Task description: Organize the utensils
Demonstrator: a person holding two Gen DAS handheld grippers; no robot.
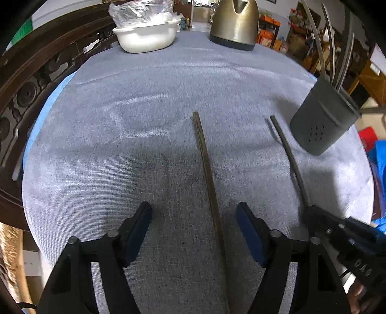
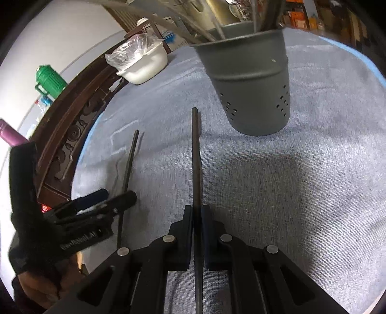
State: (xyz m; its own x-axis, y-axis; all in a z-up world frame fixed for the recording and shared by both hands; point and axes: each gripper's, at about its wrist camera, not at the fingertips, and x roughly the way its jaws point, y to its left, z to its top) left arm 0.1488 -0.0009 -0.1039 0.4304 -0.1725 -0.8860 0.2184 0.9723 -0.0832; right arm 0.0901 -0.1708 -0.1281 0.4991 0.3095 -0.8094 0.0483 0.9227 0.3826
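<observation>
A brown chopstick lies on the blue-grey cloth, running away from me between the fingers of my left gripper. That gripper is open and its pads stand clear of the stick. My right gripper is shut on a dark chopstick, which points toward the grey utensil holder. From the left wrist view the right gripper sits at the lower right with its dark chopstick. The right wrist view shows the left gripper around the brown chopstick.
The grey holder at the right holds several long utensils. A white bowl with a plastic bag and a metal kettle stand at the far edge. A dark carved wooden rail borders the left side.
</observation>
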